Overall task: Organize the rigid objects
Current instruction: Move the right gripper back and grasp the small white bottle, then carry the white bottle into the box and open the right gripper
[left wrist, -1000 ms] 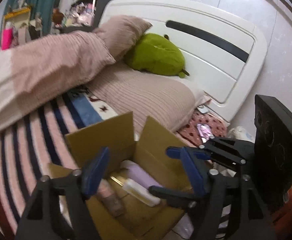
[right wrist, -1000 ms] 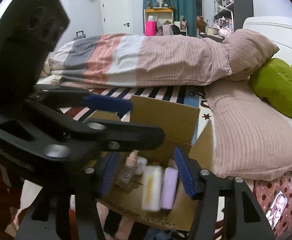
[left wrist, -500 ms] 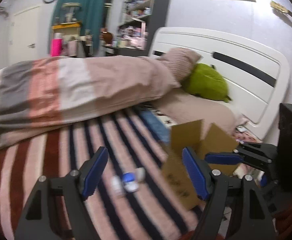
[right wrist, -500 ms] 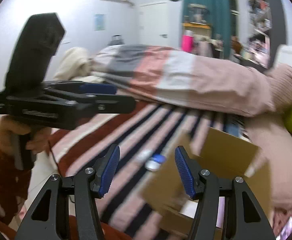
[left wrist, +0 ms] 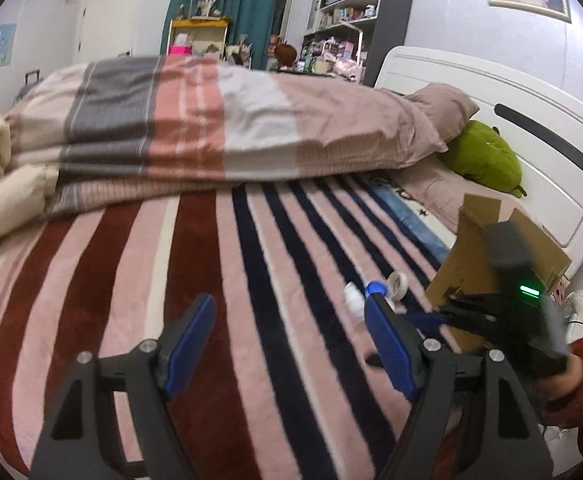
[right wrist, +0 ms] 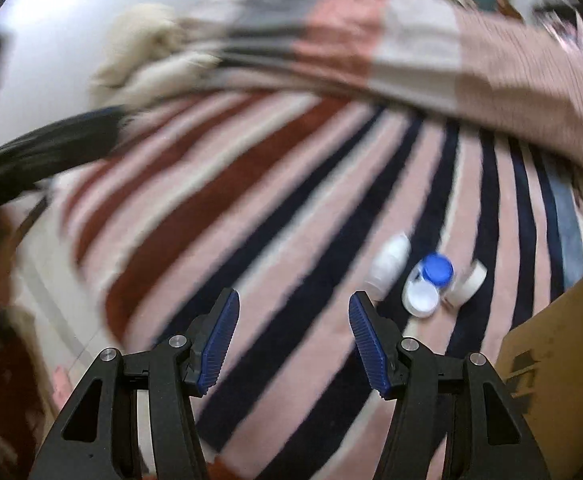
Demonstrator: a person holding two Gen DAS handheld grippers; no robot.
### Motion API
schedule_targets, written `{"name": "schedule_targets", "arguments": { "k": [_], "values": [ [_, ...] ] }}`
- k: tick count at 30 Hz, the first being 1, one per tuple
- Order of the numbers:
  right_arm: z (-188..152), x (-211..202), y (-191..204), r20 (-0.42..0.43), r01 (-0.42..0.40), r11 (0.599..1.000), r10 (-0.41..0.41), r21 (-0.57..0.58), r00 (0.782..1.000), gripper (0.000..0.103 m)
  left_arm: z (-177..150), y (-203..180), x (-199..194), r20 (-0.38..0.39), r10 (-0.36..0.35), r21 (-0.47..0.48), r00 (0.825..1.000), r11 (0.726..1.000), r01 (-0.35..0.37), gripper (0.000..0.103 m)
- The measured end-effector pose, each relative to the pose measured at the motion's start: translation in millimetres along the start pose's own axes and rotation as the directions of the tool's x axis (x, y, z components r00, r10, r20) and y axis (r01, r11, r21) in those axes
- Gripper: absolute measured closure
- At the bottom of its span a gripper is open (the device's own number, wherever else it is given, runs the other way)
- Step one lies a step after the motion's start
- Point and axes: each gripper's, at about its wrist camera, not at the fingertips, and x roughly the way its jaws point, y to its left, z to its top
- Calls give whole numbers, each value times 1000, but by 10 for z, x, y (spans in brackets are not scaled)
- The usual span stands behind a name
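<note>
Where the left wrist camera looks along its own blue pads, the left gripper (left wrist: pixel 289 344) hangs over the striped blanket (left wrist: pixel 195 264) with its jaws spread and only fabric between them, grasping nothing. Ahead and to the right of it, a small cluster lies on the stripes: a white bottle (left wrist: pixel 353 300), a blue-capped jar (left wrist: pixel 376 289) and a white roll of tape (left wrist: pixel 398 282), close together and partly hidden behind the right-hand pad. Just beyond them a cardboard box (left wrist: pixel 479 240) stands on the bed with its flaps up, its inside hidden from here. This view alone shows the wider room: a folded quilt (left wrist: pixel 219 120) across the bed, a green plush toy (left wrist: pixel 483 158) by the white headboard (left wrist: pixel 531 120), shelves and a teal curtain (left wrist: pixel 247 4) behind. It also catches the right gripper's black body, blurred in front of the box. From the right wrist camera, much smeared by motion, the right gripper (right wrist: pixel 293 338) is likewise released, pads apart over bare blanket. The same cluster sits clearer here, above and right of the right pad: white bottle (right wrist: pixel 389 266) lying on its side, blue-capped jar (right wrist: pixel 435 270) with a white lid (right wrist: pixel 421 298) touching it, tape roll (right wrist: pixel 469 282) just beside. Only a corner of the box (right wrist: pixel 563 340) shows at the right edge
</note>
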Motion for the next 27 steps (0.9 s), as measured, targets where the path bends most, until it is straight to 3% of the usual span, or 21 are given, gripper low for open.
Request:
{"name": "schedule_targets", "arguments": {
  "k": [7, 8, 9, 10, 14, 19, 23, 25, 27],
  "values": [
    [106, 445, -401, 1, 7, 981, -8, 195, 1000, 51, -98, 161, 200, -32, -10, -31, 999, 999, 9, 29],
    [113, 473, -437, 0, 11, 979, -11, 204, 1000, 56, -92, 160, 208, -34, -11, -33, 999, 999, 9, 29],
    [117, 495, -452, -8, 31, 979, -30, 203, 1000, 78, -91, 159, 224, -36, -11, -33, 999, 999, 10, 29],
    [120, 517, -473, -15, 38, 978, -35, 203, 999, 82, -89, 161, 234, -37, -11, -32, 999, 999, 10, 29],
    [114, 429, -430, 5, 35, 984, -36, 174, 999, 83, -72, 140, 254, -40, -28, -34, 999, 999, 27, 29],
    [178, 5, -110, 81, -43, 996, 37, 80, 996, 83, 0, 36, 262, -49, -129, -46, 990, 991, 127, 29],
    [168, -546, 211, 164, -107, 993, 112, -42, 980, 83, 123, -159, 199, -39, -198, -38, 979, 980, 197, 30],
    [140, -788, 307, 202, -119, 989, 134, -88, 970, 83, 182, -294, 176, -34, -233, -37, 972, 972, 231, 36],
    [98, -998, 362, 240, -110, 986, 137, -123, 961, 83, 237, -426, 159, -35, -306, -46, 951, 952, 304, 43]
  ]
}}
